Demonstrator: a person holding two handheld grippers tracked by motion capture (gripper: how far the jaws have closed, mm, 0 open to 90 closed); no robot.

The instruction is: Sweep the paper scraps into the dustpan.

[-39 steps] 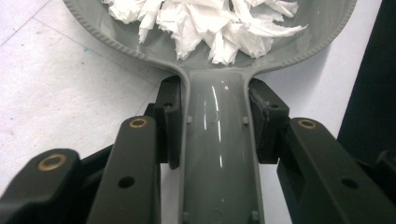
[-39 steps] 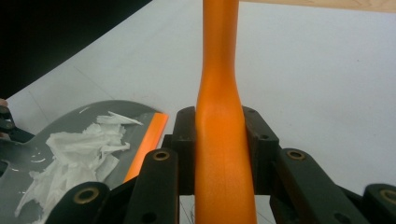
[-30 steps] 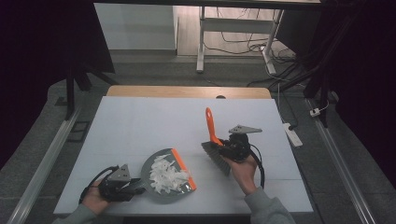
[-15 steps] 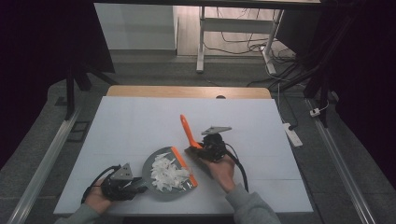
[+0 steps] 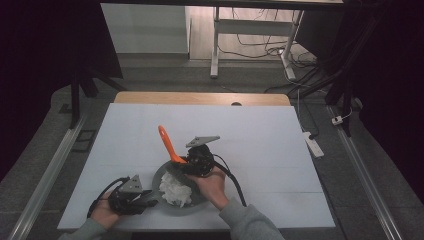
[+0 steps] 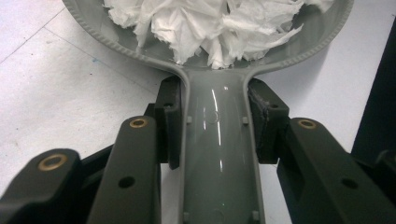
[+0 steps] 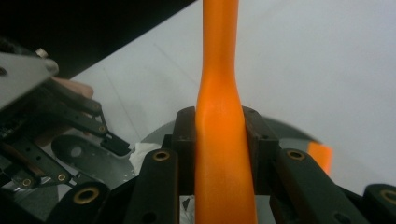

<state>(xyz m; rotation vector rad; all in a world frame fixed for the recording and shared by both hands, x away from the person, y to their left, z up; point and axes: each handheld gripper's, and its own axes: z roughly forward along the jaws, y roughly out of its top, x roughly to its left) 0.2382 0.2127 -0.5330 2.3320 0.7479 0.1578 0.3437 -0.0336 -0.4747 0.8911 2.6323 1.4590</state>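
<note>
Over the last second the right tool [image 5: 192, 162] has come in from the 3 o'clock side of the tabletop [image 5: 260, 130] to stand over the dustpan [image 5: 167, 175], carrying the brush with it; the left tool [image 5: 145, 199] has stayed put at the pan's handle.

The right tool's jaws are pressed tight on the orange brush handle [image 7: 219, 140], 1 pad on either flank, the handle rising toward 11 o'clock in the high view [image 5: 169, 142]. The grey brush head sits below the tool, at the pan's far rim around 1 o'clock, though whether the bristles touch the pan I cannot tell.

The left tool [image 6: 212, 135] is clamped on the grey dustpan handle [image 6: 215, 154], both pads flat against its sides, with the pan's bowl lying ahead of it toward 3 o'clock in the high view.

Outward from there, the shredded white paper [image 5: 175, 190] lies heaped inside the bowl; the left gripper view shows the scraps [image 6: 210, 23] piled up against the rim nearest the handle. No stray scraps are visible on the white tabletop around the pan.

Judging by that, the sweeping looks essentially done: the litter is gathered. What seems left is a last pass with the brush to hold or tuck the pile, then lifting the pan level and carrying it off to empty.
</note>
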